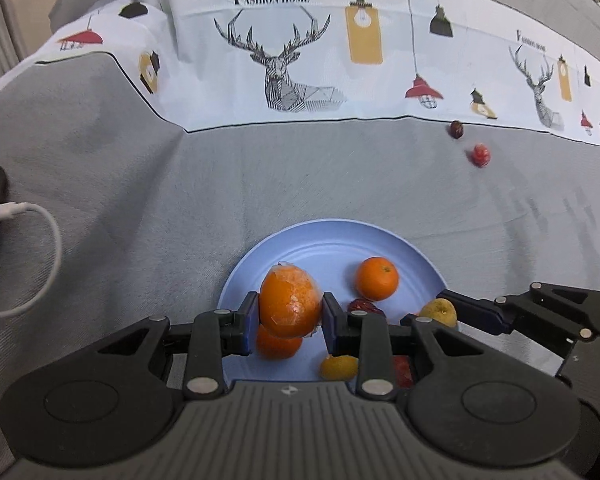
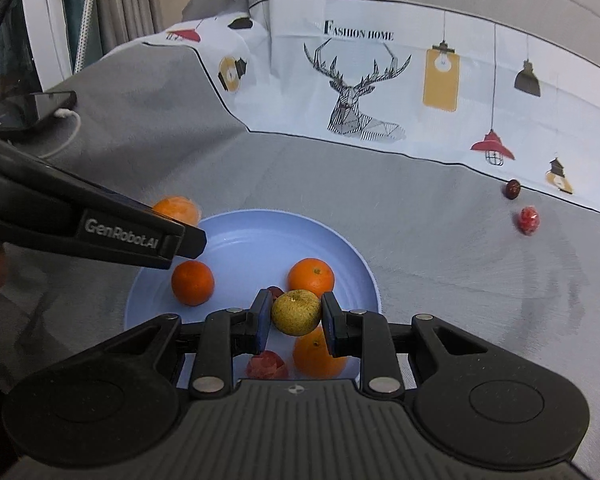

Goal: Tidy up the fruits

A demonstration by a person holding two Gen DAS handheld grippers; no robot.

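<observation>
My left gripper is shut on a plastic-wrapped orange and holds it above the left part of the light blue plate. My right gripper is shut on a small yellow-green fruit above the plate. On the plate lie oranges, a red wrapped fruit and a dark red date. A dark date and a red wrapped fruit lie on the cloth far right.
A grey tablecloth with a white printed band covers the table. A black device with a white charging cable lies at the left. The left gripper's arm crosses the right wrist view.
</observation>
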